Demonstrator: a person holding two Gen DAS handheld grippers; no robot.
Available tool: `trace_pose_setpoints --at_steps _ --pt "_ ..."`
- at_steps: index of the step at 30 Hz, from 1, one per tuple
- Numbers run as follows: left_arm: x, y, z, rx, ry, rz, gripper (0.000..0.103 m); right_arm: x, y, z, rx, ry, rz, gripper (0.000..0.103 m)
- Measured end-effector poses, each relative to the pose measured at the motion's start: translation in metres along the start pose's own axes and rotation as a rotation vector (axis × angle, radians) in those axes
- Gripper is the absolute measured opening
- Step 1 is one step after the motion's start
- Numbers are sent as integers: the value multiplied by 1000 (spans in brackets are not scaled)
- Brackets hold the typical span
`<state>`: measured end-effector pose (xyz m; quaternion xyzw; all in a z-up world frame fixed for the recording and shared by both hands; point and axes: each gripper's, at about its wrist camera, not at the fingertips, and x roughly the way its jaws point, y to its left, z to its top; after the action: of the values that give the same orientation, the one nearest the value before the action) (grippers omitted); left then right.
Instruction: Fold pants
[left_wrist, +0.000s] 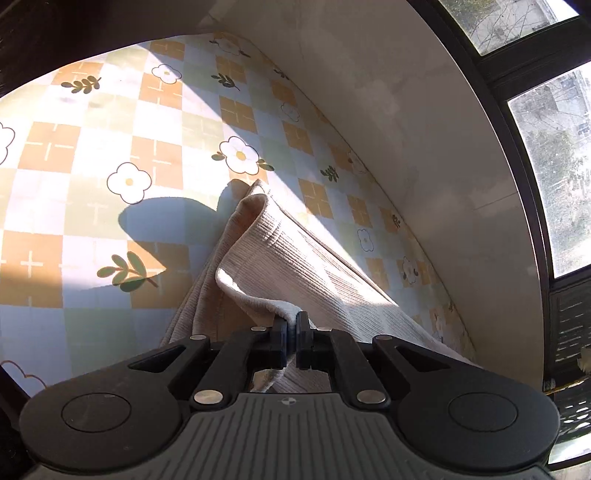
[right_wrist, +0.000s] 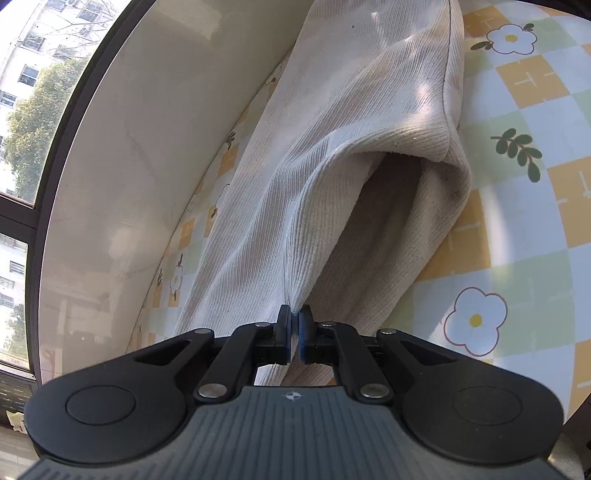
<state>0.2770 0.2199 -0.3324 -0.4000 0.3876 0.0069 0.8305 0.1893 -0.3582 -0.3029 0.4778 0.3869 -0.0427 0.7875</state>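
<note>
Left gripper (left_wrist: 291, 325) has its jaws pressed together on a pinch of cream fabric at lower centre of its view, and the right gripper (right_wrist: 294, 319) does the same, nipping a ridge of cloth right at its tips. Both are holding the corduroy pants (right_wrist: 332, 155), a pale ribbed pair. In the left view the cloth lifts from the pinch, curls over in a loose flap toward the middle of the frame and throws a dark shadow to the left. In the right view an open hem gapes at centre, the leg running up to the top edge. Underneath is the flowered checked tablecloth (left_wrist: 110, 155), with a white ledge (left_wrist: 388, 92) and a window (right_wrist: 22, 92) beyond.

Progress, as I read it: both grips are secured and an edge is raised, but no neat crease shows yet. The fold looks mid-carry, with the laying down and any further folds left to do.
</note>
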Motion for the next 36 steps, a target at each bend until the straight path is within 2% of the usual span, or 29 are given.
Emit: trace_pose_setpoints --at_steps 1,2,4,6,10,13,18,20,23,25,27,29,30,33,35,36 --pt "-15 -17 12 79 -69 -72 5 -3 3 1 -12 -7 5 3" --pt "-30 -32 18 184 -128 -109 5 -4 6 1 -20 -7 16 3" --pt "-44 -45 18 291 -145 -134 5 -5 9 1 -38 1 10 3" --pt "-36 -31 12 265 -80 -109 5 0 10 -4 -81 20 -42 3" --pt "5 28 -21 91 97 49 5 6 -2 -11 -59 41 -84 3" --pt "16 39 -40 72 124 108 5 8 -1 -11 -82 43 -96 3" --pt "6 37 -40 47 118 67 5 7 2 -6 -69 41 -86 3" --pt "-6 36 -37 25 87 18 5 1 1 -8 -67 35 -73 3" --pt "-32 20 -35 100 21 -70 5 -9 3 -5 -88 23 -58 3" --pt "-36 16 -42 128 24 -70 6 -10 2 -5 -108 27 -64 3" --pt "-29 28 -53 66 90 -13 11 -8 2 -4 -120 36 -77 3" --pt "-25 41 -63 -10 123 81 37 -7 1 -7 -125 36 -88 3" --pt "-26 47 -68 -46 116 94 41 -7 0 -7 -125 36 -88 3" --pt "-33 52 -79 -134 107 67 47 -6 0 -6 -125 42 -89 3" --pt "-36 54 -86 -183 97 63 58 -5 -1 -6 -126 47 -94 3" --pt "-36 55 -90 -208 91 56 60 -4 -1 -6 -126 47 -95 3"
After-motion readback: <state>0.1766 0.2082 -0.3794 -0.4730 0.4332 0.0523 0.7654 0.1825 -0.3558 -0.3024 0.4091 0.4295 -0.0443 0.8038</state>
